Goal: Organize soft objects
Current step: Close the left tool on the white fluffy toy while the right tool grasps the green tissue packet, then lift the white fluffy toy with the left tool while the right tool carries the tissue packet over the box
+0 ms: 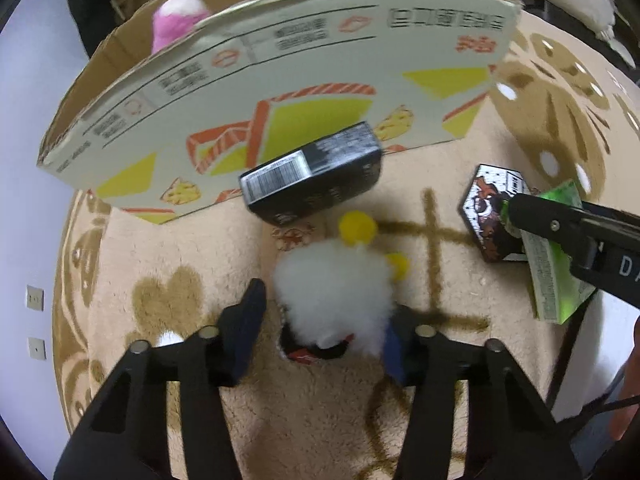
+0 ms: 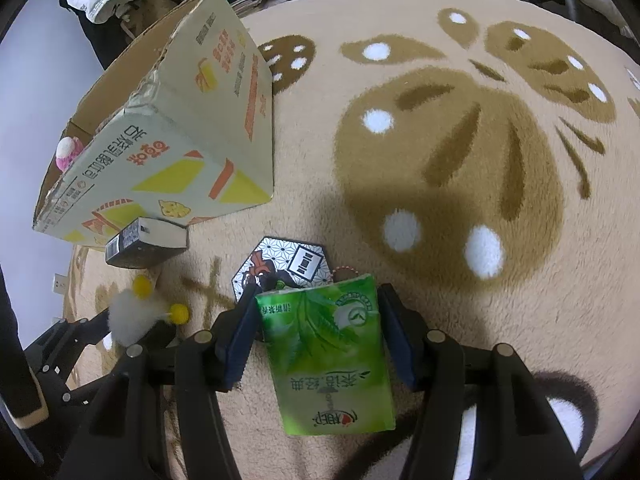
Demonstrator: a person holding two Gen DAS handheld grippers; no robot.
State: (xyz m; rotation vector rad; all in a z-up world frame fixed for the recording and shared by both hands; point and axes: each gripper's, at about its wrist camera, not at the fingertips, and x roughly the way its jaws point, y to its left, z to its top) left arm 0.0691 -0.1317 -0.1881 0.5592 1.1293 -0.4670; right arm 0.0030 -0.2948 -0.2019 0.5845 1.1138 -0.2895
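Two claws: right claw [image 2: 316, 320] straddles green tissue pack [image 2: 332, 356], lengthwise.

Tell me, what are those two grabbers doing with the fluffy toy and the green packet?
A person is tidying soft things on a rug. The left gripper is around a white fluffy toy with yellow pom-poms. The right gripper has a green tissue pack between its fingers. A cardboard box stands nearby with a pink plush toy already inside. A black box and a hexagon card lie on the rug.
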